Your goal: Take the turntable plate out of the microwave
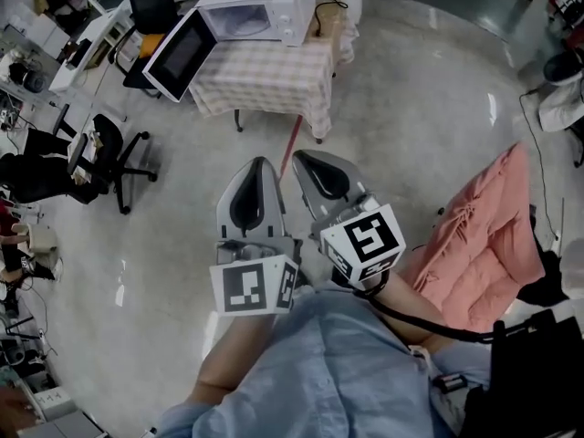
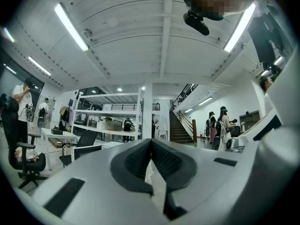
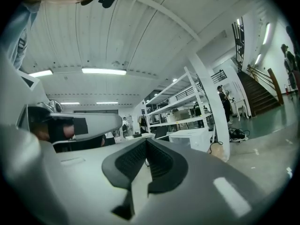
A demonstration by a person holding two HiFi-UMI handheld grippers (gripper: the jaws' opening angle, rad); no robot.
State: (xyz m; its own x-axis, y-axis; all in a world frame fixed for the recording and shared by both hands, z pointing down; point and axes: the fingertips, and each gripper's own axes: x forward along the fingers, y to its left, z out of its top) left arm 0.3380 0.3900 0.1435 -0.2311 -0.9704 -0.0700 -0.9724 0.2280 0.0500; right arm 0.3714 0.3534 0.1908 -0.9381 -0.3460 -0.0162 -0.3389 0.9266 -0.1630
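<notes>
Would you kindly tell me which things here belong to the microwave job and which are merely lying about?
Job: microwave, its open door, checked-cloth table, left gripper and right gripper, both jaws shut; the plate itself is not visible.
Lying about: office chair, pink cushion.

In the head view, the microwave [image 1: 260, 7] stands on the checked tablecloth [image 1: 265, 80] with its door [image 1: 180, 55] swung open. From this high angle its own top covers the cavity, so the turntable plate cannot be seen. A seated person [image 1: 23, 176] is cut off by that view's left edge, and in the left gripper view the people by the staircase [image 2: 220, 125] are too small to make out.
</notes>
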